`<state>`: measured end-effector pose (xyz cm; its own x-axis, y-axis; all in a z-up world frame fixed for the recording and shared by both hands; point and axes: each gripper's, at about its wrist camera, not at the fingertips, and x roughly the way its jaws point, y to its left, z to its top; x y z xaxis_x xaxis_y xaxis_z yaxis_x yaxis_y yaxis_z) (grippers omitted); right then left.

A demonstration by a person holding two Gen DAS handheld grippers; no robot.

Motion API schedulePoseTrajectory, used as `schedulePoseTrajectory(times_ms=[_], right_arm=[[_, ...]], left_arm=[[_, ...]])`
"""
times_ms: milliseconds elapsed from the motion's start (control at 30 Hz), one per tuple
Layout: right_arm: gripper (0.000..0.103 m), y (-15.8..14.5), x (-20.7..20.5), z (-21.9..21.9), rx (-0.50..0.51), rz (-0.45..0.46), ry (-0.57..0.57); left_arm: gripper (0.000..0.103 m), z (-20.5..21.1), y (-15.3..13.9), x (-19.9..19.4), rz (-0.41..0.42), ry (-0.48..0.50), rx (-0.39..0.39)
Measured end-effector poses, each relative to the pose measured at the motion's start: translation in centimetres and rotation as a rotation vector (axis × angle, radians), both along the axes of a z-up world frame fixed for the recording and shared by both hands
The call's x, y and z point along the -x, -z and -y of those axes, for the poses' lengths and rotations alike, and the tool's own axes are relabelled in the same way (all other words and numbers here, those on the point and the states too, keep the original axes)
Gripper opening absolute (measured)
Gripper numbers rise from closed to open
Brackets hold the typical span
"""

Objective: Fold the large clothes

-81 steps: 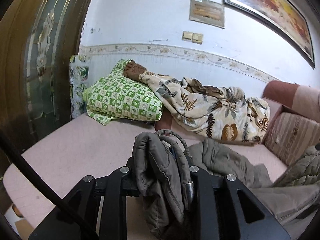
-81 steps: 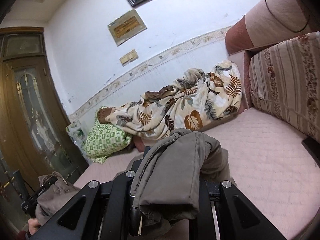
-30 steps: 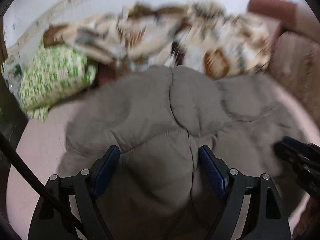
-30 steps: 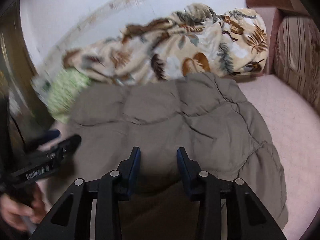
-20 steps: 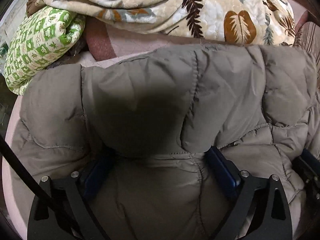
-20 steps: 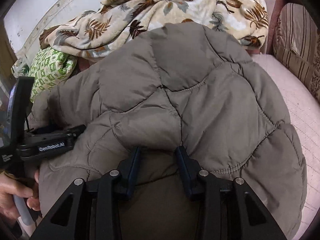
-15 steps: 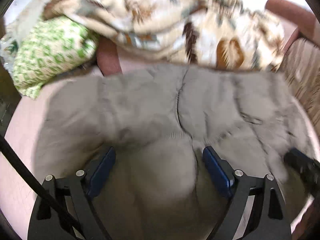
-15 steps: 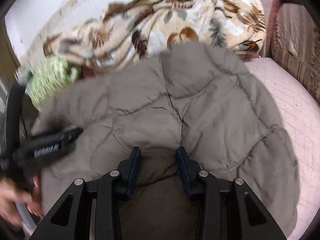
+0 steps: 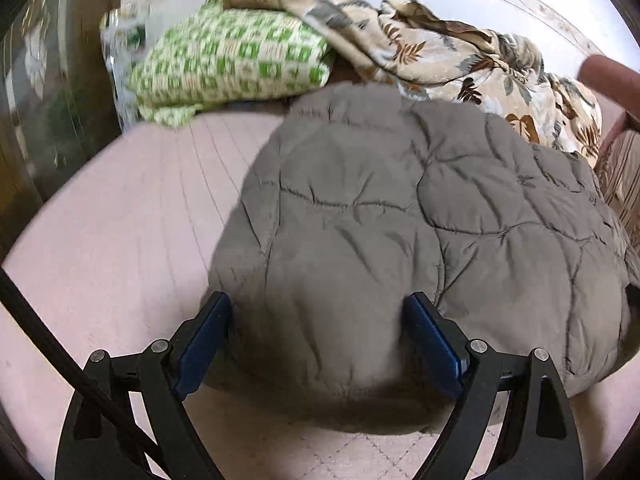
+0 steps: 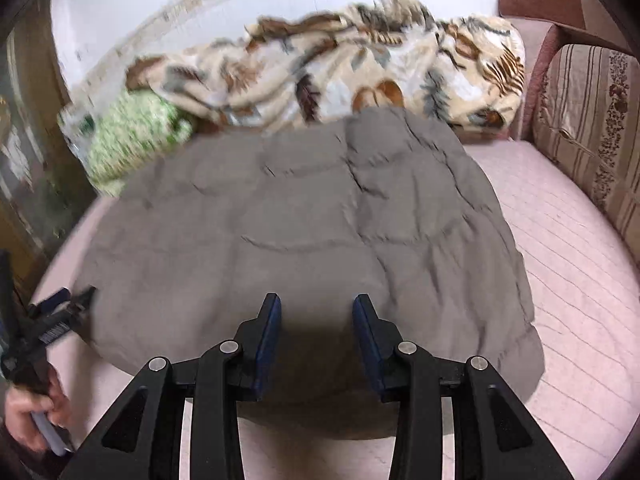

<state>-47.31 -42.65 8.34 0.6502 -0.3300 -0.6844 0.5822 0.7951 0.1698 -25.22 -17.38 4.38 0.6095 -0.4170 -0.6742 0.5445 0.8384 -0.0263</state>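
Observation:
A grey-brown quilted puffer jacket (image 9: 420,220) lies spread flat on the pink quilted bed (image 9: 120,220); it also shows in the right wrist view (image 10: 312,232). My left gripper (image 9: 320,328) is open wide, its blue-padded fingers astride the jacket's near left edge without clamping it. My right gripper (image 10: 316,324) is open, its fingers just over the jacket's near edge. The left gripper also shows at the left edge of the right wrist view (image 10: 60,304), at the jacket's left side.
A leaf-print blanket (image 10: 360,68) and a green checked pillow (image 9: 232,60) lie along the back wall. A striped cushion (image 10: 592,128) and a pink armrest stand at the right. A wooden door (image 9: 40,80) is at the left. The pink bed also shows in the right wrist view (image 10: 580,260).
Both grippers held the bunched jacket up, then let it go and opened. The jacket now lies spread flat, and both grippers have drawn back to its near edge.

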Motion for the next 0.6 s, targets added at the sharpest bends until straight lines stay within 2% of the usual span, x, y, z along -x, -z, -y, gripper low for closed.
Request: schedulePoseTrajectory(times_ms=[100, 167, 300, 333, 467, 533, 600], right_arm=[[0.042, 2.2, -0.6, 1.6, -0.060, -0.047, -0.002], [0.042, 3.0, -0.7, 2.2, -0.093, -0.052, -0.005], [0.042, 2.6, -0.8, 2.1, -0.081, -0.054, 0.004], [0.042, 2.1, -0.6, 2.0, -0.079, -0.041, 0.010], [0.043, -1.2, 1.1, 1.5, 0.002, 0.126, 0.032], [0.043, -1.8, 1.8, 2.0, 0.050, 0.137, 0.093], [0.043, -1.5, 2.2, 3.2, 0.032, 0.135, 0.151]], left_arm=[[0.092, 1.0, 0.6, 0.3, 0.046, 0.020, -0.037], [0.093, 0.9, 0.7, 0.2, 0.052, 0.028, -0.030], [0.093, 0.7, 0.5, 0.2, 0.084, 0.021, -0.008], [0.093, 0.7, 0.3, 0.5, 0.105, 0.015, -0.008], [0.093, 0.9, -0.6, 1.1, 0.170, -0.002, -0.003], [0.092, 0.9, -0.9, 1.5, 0.207, -0.016, -0.006], [0.093, 0.8, -1.1, 1.5, 0.228, -0.029, -0.004]])
